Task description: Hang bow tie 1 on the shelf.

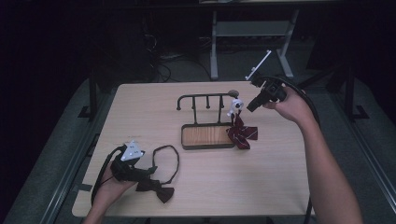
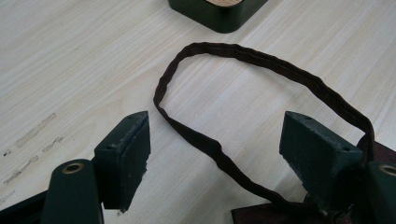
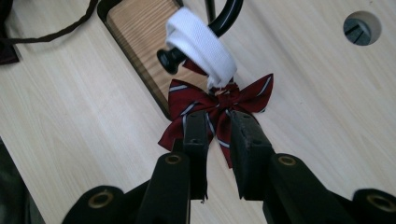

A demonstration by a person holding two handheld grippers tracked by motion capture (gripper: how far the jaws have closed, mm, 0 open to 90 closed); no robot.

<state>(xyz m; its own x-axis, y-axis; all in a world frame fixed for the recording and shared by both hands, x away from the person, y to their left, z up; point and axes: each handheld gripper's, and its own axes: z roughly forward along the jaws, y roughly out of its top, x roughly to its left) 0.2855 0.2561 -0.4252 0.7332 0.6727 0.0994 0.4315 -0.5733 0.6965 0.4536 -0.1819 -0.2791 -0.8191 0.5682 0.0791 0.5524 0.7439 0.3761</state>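
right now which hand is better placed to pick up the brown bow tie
Left. The left gripper sits at the brown bow tie with jaws wide open over its strap. The right gripper is across the table at the red bow tie hanging on the rack.

Red striped bow tie (image 3: 219,105) hanging from rack hook (image 3: 219,23) by white band (image 3: 201,44)
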